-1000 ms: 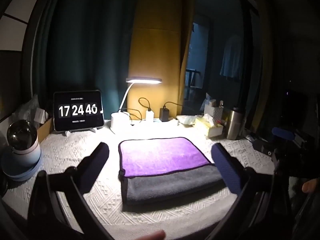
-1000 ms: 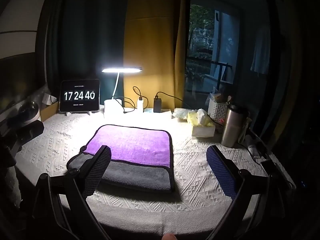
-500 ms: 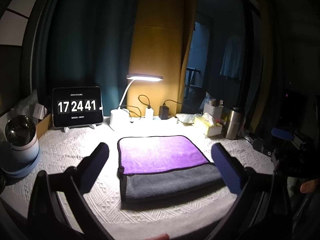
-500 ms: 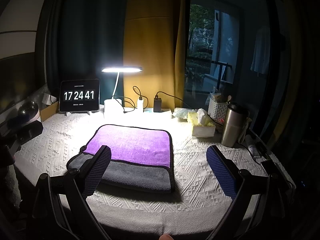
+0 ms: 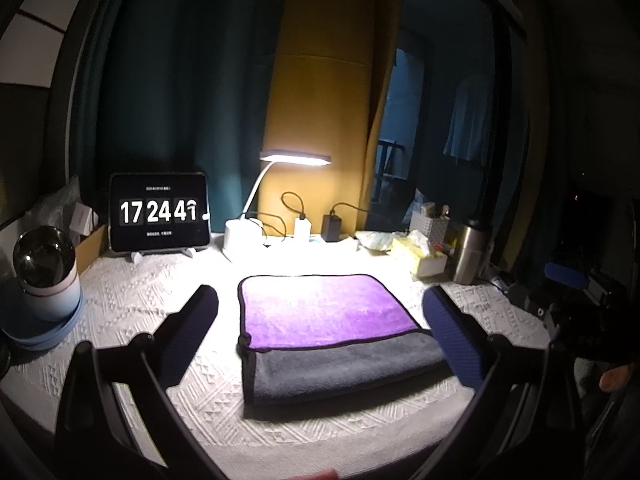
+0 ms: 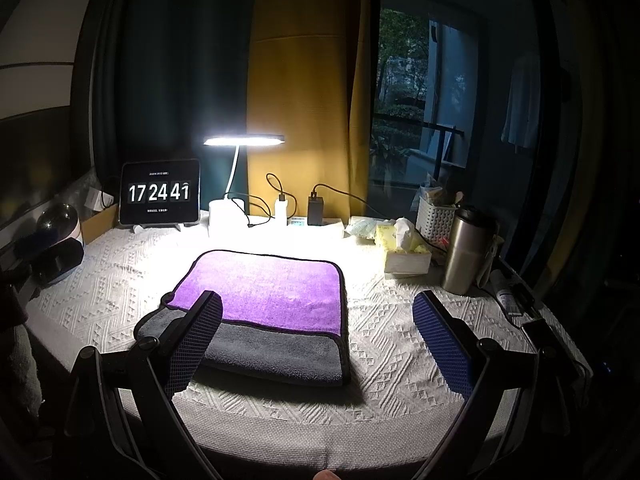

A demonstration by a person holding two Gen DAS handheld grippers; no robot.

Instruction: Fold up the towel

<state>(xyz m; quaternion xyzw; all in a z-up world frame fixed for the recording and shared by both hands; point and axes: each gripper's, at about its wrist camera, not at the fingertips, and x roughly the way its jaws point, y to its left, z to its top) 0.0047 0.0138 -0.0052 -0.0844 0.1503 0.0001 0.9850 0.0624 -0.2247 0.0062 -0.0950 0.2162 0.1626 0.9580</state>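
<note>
You can read one thing here: the tablet clock (image 6: 160,193) propped at the back left of the table shows 17 24 41 in large white flip digits. In the left wrist view its last digit looks mid-flip. Small lines above and below the digits are too tiny to read.

Both grippers: black angular linkage arms, round pivot bolts, fingers (image 5: 452,336) (image 6: 196,344) padded with dark blue textured rubber.
</note>
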